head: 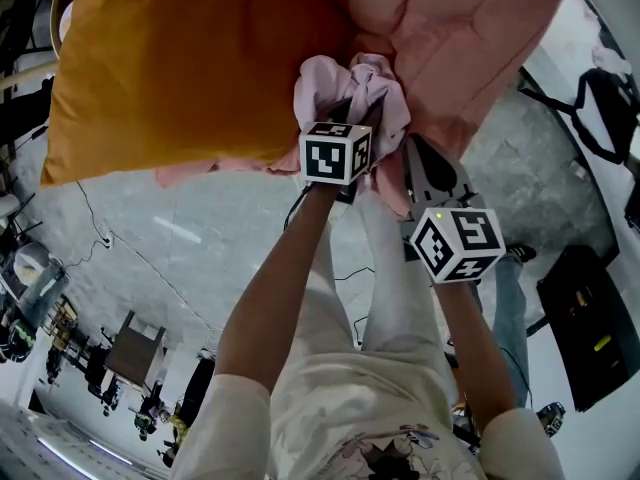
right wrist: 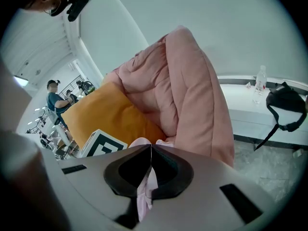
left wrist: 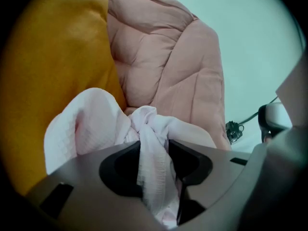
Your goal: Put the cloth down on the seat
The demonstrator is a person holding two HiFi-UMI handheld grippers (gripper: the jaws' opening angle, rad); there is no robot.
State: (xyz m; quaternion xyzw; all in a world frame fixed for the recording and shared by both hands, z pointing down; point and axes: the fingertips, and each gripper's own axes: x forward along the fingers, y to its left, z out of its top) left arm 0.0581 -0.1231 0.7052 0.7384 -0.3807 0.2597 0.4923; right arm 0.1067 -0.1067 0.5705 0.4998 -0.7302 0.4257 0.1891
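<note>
Floor (head: 150,228): pale grey stone-look tiles with loose cables across them; workshop clutter stands far off on the left.
Seat (head: 470,38): a large pink quilted chair that fills the far side of the head view. It is where the cloth is meant to end up.
Cushion (head: 190,58): orange, lying on the seat's left half, so the right half and the near edge are free.
Cloth (head: 345,83): pale pink with a waffle texture, bunched at the seat's near edge against the cushion's right corner. Most of it seems to rest on the seat already, with folds running back to both grippers.
Left gripper (head: 358,113): released. Its jaws stand apart and a strand of cloth hangs slack through the gap, probably so the bundle can stay where it lies.
Right gripper (head: 412,148): clenched. Its jaw tips meet on a thin fold of cloth that trails below them. It sits just right of the left gripper and nearer, holding up the cloth's last end.
Marker cubes (head: 335,153): black-and-white square patterns only, no words.
Bottle (right wrist: 260,83): on a white ledge at far right; its label is too small to read.
</note>
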